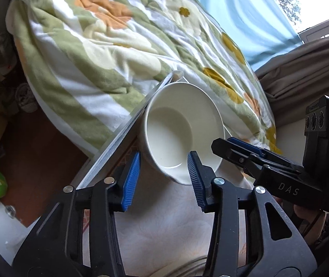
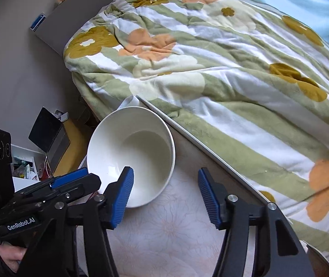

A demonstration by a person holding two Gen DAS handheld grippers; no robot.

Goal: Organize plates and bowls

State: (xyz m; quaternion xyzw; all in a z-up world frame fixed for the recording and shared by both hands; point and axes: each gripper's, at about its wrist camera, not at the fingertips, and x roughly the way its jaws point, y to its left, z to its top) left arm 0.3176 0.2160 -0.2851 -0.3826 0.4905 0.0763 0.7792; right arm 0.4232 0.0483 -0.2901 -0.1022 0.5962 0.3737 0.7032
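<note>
A white bowl (image 1: 176, 129) stands on the table's pale flowered cloth (image 1: 164, 219) near the far edge, and it also shows in the right wrist view (image 2: 130, 152). My left gripper (image 1: 163, 180) is open just in front of the bowl, its near rim lying between the blue pads. My right gripper (image 2: 165, 196) is open and empty, its left pad (image 2: 124, 198) overlapping the bowl's near rim in view. In the left wrist view the right gripper (image 1: 238, 147) reaches in from the right, beside the bowl. No plates are in view.
A bed with a green, white and orange flowered blanket (image 2: 210, 69) lies right behind the table's metal edge (image 2: 210, 147). A blue curtain (image 1: 245, 18) hangs beyond. Cluttered boxes and a yellow item (image 2: 72, 143) sit on the floor at left.
</note>
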